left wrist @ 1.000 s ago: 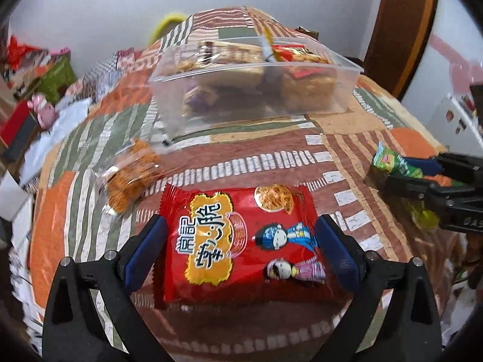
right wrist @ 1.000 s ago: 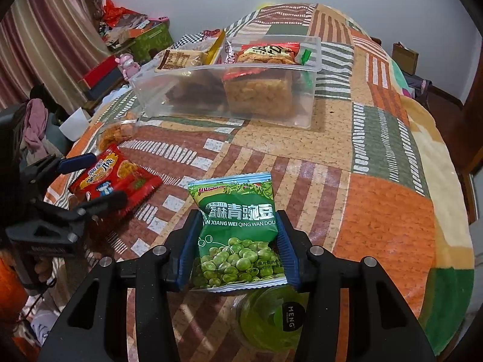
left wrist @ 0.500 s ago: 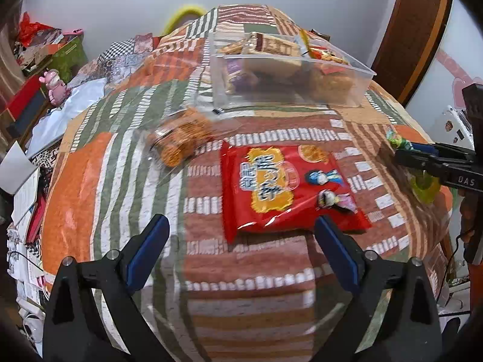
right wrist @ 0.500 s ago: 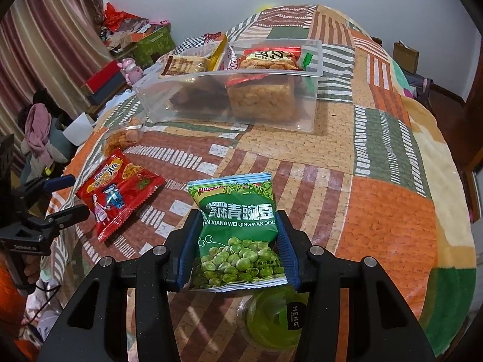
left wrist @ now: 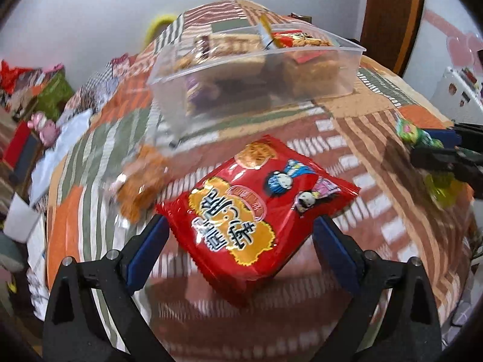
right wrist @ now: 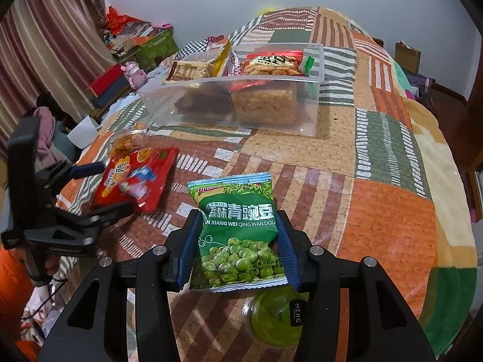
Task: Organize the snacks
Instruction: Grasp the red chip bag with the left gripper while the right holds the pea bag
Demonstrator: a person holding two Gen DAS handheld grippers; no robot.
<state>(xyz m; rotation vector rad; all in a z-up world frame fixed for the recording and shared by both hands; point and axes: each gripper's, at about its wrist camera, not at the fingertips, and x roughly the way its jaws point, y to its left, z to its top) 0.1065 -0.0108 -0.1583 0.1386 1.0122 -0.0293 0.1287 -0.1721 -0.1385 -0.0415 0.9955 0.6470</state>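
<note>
- Right gripper [right wrist: 237,252]: pads closed on both side edges of the pea packet [right wrist: 238,235], held flat and label-up at lower centre, likely for carrying to the bin [right wrist: 232,102].
- Left gripper [left wrist: 238,253]: jaws wide, straddling the red packet [left wrist: 256,208], which lies askew on the bed [right wrist: 392,205]; contact unclear.
- Bin: clear rigid plastic, rectangular, upper centre, part-filled with snacks.
- Packets: glossy crinkled foil, pillow-shaped.
- Loose bag [left wrist: 142,181]: clear film, orange crackers, left of the red packet.
</note>
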